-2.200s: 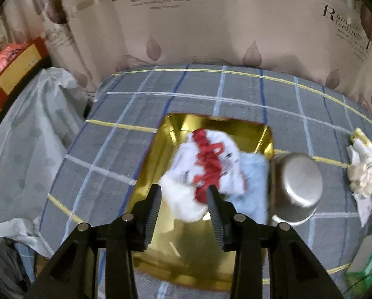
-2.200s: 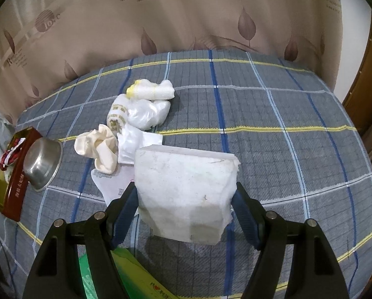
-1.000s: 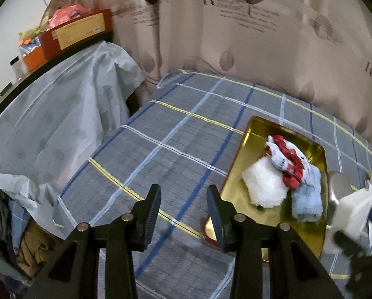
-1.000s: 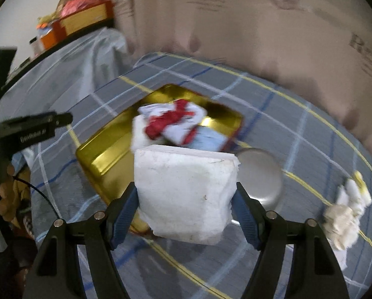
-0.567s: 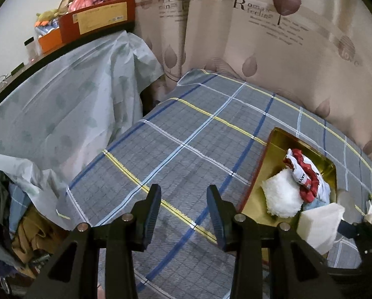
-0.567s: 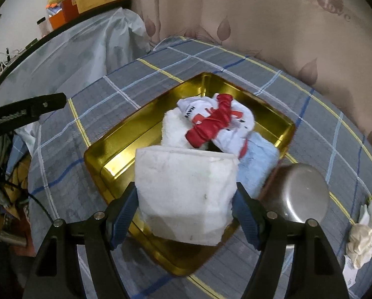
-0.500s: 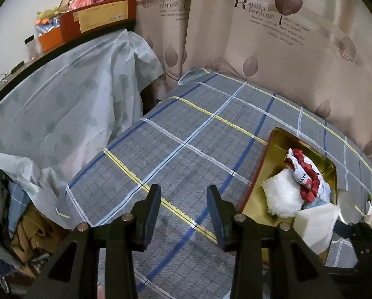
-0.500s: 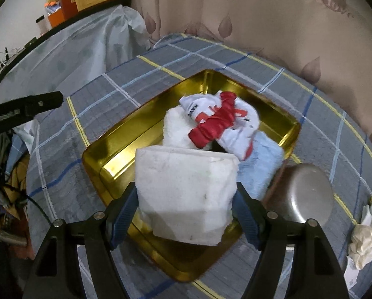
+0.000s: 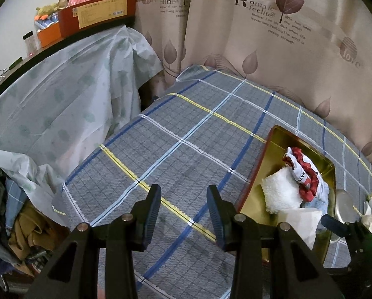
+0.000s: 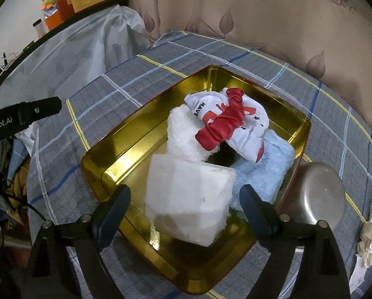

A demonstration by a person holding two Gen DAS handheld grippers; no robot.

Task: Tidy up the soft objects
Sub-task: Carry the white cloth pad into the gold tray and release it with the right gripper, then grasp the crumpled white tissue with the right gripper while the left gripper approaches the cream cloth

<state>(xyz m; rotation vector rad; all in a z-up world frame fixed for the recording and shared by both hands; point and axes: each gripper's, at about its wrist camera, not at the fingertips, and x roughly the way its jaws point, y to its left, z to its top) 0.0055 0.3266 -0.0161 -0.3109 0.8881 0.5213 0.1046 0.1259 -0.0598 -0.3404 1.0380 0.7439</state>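
Right gripper [image 10: 184, 203]: its jaws have just been opening and now stand wide, clear of the white foam block [image 10: 189, 196] on both sides; the block sits between them, let go.
Foam block: blurred, at the near end of the gold tray [image 10: 103, 174], leaning toward the white fluffy towel [image 10: 183, 134]. Whether it has settled flat I cannot tell.
Tray load: white-and-red sock bundle [image 10: 232, 122] on top, light blue towel [image 10: 265, 167] beside it.
Left gripper [image 9: 183, 213]: jaws partly open, holding nothing, over the plaid cloth [image 9: 186, 134], well apart from the tray.
Risk: the springy block may bounce or tip over the near rim.
Risk: lifting out, a finger could clip the block or the steel bowl [image 10: 315, 189] touching the tray.
Remaining: cream rags [image 10: 369, 244] lie outside.
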